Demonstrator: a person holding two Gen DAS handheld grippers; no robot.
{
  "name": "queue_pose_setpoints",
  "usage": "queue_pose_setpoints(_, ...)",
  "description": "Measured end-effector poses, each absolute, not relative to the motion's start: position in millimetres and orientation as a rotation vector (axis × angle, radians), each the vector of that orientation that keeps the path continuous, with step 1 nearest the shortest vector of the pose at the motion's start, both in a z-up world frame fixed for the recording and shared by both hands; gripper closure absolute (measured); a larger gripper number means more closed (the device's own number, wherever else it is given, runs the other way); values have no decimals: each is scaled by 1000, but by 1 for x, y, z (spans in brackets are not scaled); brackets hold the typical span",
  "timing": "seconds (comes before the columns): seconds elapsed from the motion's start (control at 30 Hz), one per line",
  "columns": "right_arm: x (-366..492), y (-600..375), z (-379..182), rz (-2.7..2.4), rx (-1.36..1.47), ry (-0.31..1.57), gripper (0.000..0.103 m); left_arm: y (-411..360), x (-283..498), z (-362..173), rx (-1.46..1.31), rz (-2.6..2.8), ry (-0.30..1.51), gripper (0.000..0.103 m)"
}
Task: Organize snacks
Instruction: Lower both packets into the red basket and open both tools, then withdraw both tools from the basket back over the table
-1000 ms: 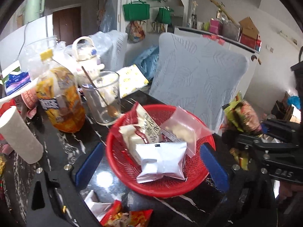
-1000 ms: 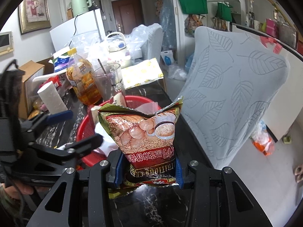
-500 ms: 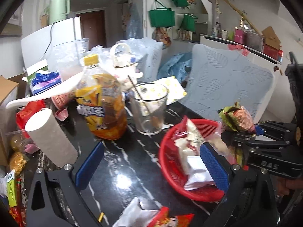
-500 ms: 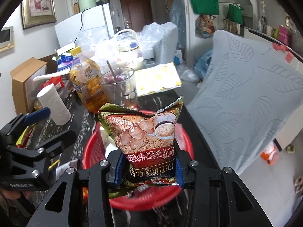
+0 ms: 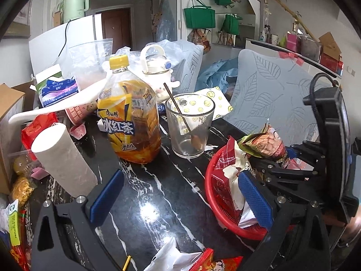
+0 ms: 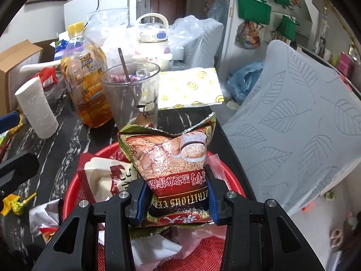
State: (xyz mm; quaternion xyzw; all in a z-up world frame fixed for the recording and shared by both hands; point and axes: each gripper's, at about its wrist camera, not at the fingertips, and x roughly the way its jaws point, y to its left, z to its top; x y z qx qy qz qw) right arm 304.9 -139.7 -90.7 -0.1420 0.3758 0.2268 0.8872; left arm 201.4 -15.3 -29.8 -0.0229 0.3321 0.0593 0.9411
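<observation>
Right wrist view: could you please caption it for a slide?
Right gripper holds a cereal packet over the red basket.

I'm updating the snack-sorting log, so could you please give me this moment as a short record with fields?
right gripper: shut on the cereal packet, held above the red basket
left gripper: open, empty, over the black marble table
basket contents: several snack packets
beside basket: glass cup with a spoon, iced tea bottle, paper roll
</observation>
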Motion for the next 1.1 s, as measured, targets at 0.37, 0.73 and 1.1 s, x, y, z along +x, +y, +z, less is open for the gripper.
queue_pose_setpoints(0.37,288,-142,-81,557,-299,775,22,-20,200,-28,-30,119,681,1)
queue_pose_setpoints(0.73,280,-156,-68,506,-250,767,22,-28,196,-20,-17,105,669,1)
queue_pose_setpoints(1.1,243,-178,-27,452,-222,695,22,-51,169,21,24,71,578,1)
